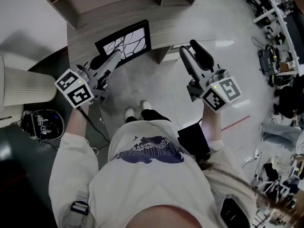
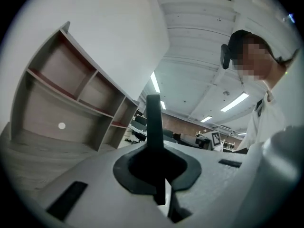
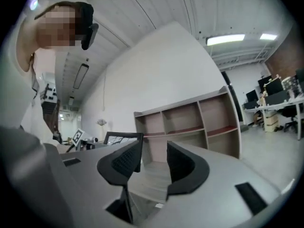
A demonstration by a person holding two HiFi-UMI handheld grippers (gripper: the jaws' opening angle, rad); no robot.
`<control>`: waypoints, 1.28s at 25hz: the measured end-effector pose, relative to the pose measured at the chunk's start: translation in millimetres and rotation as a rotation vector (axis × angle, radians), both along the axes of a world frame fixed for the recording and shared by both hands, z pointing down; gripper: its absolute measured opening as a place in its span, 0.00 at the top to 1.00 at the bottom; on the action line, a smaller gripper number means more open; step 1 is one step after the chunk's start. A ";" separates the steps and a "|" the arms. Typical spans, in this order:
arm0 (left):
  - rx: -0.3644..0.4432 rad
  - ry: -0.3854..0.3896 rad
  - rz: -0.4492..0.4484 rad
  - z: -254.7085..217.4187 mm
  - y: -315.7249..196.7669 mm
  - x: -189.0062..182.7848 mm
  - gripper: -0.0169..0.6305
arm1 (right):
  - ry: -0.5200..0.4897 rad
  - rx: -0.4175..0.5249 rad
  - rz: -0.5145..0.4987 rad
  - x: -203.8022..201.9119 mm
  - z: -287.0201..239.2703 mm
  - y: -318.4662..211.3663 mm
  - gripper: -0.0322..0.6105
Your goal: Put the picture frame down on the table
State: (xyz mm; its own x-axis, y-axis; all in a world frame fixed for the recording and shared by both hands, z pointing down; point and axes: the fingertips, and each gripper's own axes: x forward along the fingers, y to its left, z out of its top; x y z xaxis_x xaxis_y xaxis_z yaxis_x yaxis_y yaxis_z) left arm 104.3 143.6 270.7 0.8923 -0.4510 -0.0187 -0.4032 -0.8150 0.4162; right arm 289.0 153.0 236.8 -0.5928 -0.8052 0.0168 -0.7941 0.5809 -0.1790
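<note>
Our left tool (image 1: pixel 109 61) is clenched on the picture frame (image 1: pixel 124 41) at its near-left corner, over the tabletop's (image 1: pixel 95 22) near edge. Lowering and release seem left. Our right tool (image 1: pixel 189 49) gapes empty.

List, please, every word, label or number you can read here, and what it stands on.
None can be read.
Shirt print: too blurred to read.
Left marker cube and right marker cube: square patterns only, no characters.
Picture frame: branch drawing, no words.
</note>
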 end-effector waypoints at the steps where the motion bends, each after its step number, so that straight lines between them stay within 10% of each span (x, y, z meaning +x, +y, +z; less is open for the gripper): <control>1: -0.004 -0.002 0.027 -1.3 2.9 9.1 0.95 | -0.001 -0.019 -0.046 0.2 0.5 -1.8 0.68; 18: -0.110 0.104 0.186 9.2 9.4 30.0 0.95 | -0.133 -0.175 -0.545 -62.0 36.3 -27.7 0.65; 32: -0.158 0.118 0.207 35.2 5.7 23.5 0.95 | -0.101 -0.159 -0.584 -87.6 61.9 -32.6 0.77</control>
State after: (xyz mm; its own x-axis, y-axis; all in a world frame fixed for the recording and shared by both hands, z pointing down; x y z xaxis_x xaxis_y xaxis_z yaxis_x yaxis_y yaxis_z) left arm 127.9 149.3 305.9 0.9616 -0.2648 -0.0719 -0.1759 -0.7962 0.5788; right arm 201.4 120.4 298.7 -0.9404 -0.3386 0.0308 -0.3268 0.8752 -0.3567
